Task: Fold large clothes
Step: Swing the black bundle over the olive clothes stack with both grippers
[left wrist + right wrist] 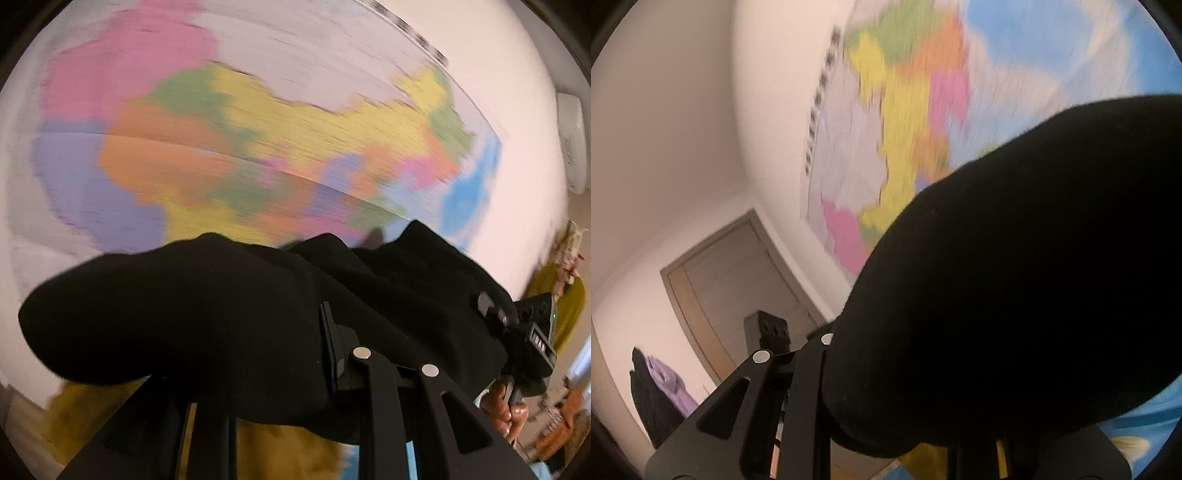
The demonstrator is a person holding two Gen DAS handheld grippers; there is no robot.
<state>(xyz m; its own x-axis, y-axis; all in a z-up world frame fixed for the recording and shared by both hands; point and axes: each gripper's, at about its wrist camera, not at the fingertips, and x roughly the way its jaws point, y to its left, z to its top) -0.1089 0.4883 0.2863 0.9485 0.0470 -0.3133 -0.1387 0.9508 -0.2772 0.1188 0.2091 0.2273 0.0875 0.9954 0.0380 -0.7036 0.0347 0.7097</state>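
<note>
A large black garment is lifted in the air in front of a wall map. It drapes over my left gripper and hides its fingertips; only one black finger shows, pressed into the cloth. The garment also covers my right gripper, whose fingertips are hidden under the cloth. In the left wrist view the right gripper's body and the hand holding it show at the far right, at the garment's other end. Both views are blurred by motion.
A coloured wall map fills the white wall behind. An air conditioner hangs at the right. A mustard-yellow fabric surface lies below. A door and hanging purple and black clothes are at the left.
</note>
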